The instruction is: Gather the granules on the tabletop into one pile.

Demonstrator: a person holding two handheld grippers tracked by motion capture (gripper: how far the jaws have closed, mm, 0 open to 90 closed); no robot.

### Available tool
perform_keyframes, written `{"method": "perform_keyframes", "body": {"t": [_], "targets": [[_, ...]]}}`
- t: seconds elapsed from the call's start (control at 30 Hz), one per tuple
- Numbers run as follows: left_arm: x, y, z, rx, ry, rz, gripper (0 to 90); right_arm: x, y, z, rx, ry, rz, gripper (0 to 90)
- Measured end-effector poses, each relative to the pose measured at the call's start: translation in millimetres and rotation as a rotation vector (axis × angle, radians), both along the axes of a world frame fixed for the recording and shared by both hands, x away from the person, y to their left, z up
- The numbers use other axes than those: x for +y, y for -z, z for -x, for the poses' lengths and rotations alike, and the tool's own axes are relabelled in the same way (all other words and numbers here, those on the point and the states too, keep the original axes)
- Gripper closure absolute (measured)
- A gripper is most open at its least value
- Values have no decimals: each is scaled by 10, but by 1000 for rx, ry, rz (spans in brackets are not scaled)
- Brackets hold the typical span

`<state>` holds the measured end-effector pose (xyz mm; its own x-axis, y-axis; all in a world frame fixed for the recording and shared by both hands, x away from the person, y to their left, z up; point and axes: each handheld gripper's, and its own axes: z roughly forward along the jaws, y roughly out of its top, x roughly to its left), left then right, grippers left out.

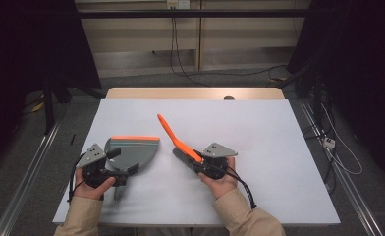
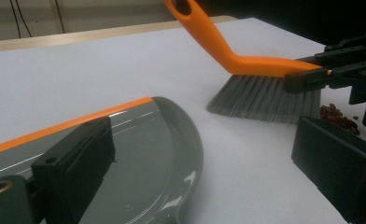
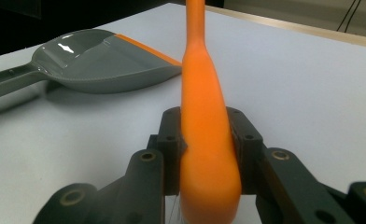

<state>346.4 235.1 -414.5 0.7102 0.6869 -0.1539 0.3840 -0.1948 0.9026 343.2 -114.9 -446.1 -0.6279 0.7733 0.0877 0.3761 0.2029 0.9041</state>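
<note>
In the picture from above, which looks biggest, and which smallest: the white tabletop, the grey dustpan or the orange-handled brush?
Largest to smallest in the high view:
1. White tabletop, by far.
2. Grey dustpan.
3. Orange-handled brush, long but thin. Its head is partly hidden by the right gripper, so second and third are close.

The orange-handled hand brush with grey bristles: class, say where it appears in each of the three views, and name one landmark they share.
High view: the orange-handled hand brush lies centre, slanting up-left from the right tongs.
Left gripper view: top right, bristles on the white table.
Right gripper view: centre, its handle clamped between the jaws.
Shared landmark: the grey plastic dustpan with an orange lip.
</note>
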Motion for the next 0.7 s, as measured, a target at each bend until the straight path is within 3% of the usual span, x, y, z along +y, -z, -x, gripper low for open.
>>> {"method": "perform_keyframes", "body": {"t": [0.2,0.47,0.6,0.7], "targets": [[-15,0,1,1,2,1,57,-82,-16,74,0,-1,3,710],[-24,7,-7,7,7,-12,57,-138,-154,-7,-20,2,-46,710],[-4,3,2,18,6,-15,57,-263,-245,-59,-39,20,-61,710],[1,-5,12,24,10,-25,57,-412,-242,-79,-54,13,-42,710]]}}
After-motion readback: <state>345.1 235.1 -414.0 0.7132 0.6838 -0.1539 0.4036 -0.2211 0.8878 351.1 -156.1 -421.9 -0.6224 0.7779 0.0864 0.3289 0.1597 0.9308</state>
